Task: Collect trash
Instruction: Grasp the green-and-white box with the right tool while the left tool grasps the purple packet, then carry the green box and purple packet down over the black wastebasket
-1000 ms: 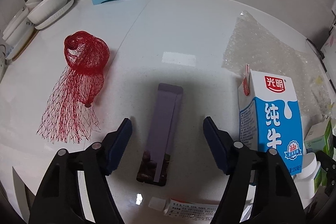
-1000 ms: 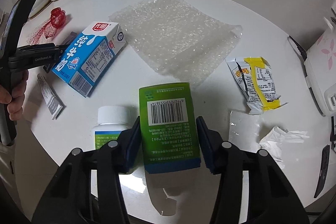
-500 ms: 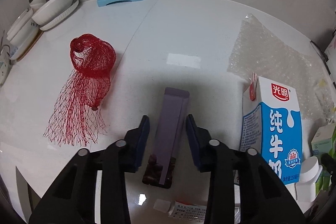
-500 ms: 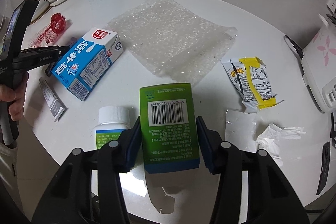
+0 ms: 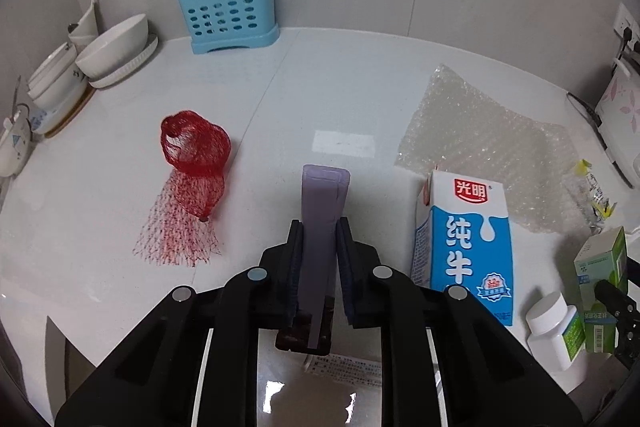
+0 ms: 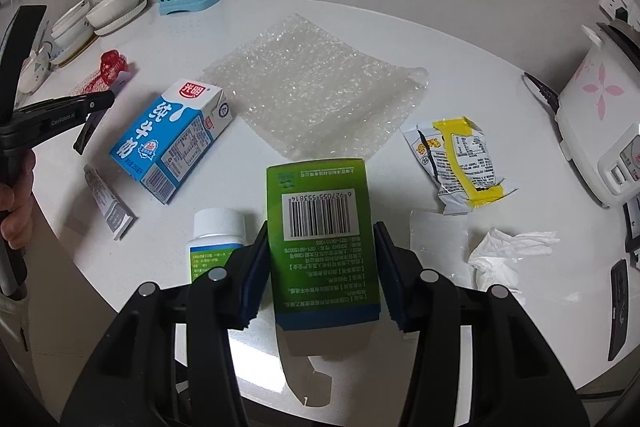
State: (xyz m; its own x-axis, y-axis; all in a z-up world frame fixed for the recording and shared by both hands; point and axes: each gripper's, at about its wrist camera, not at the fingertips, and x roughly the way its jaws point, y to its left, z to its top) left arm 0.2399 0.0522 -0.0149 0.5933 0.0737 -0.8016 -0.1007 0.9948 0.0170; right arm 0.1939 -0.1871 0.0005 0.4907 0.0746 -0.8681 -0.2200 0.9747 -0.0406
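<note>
White round tabletop, strewn with trash. Left gripper with jaws closing, pads pressed on both flanks of a narrow purple box; box standing out forward past the fingertips, dark printed end toward the camera. Seen from the right wrist view, left gripper at the table's left edge, carried by a hand on its handle. Right gripper set partway apart, pads clamped against the long sides of a green carton, barcode face up, open torn flap hanging below the near end. Blue-and-white milk carton lying on its side just right of the purple box, gable end pointing away. Red mesh net bunched on the tabletop to the left, well apart from the left gripper. Sheet of bubble wrap spread flat mid-table, beyond the green carton. White-capped pill bottle just left of the right gripper, contact with the finger unclear. Small grey tube lying near the table edge, between milk carton and hand. Yellow-and-silver snack wrapper to the right, crumpled white tissue nearer the edge. Blue cutlery holder with chopsticks against the back wall, stacked white bowls left of it. White appliance with pink flower print at far right.
</note>
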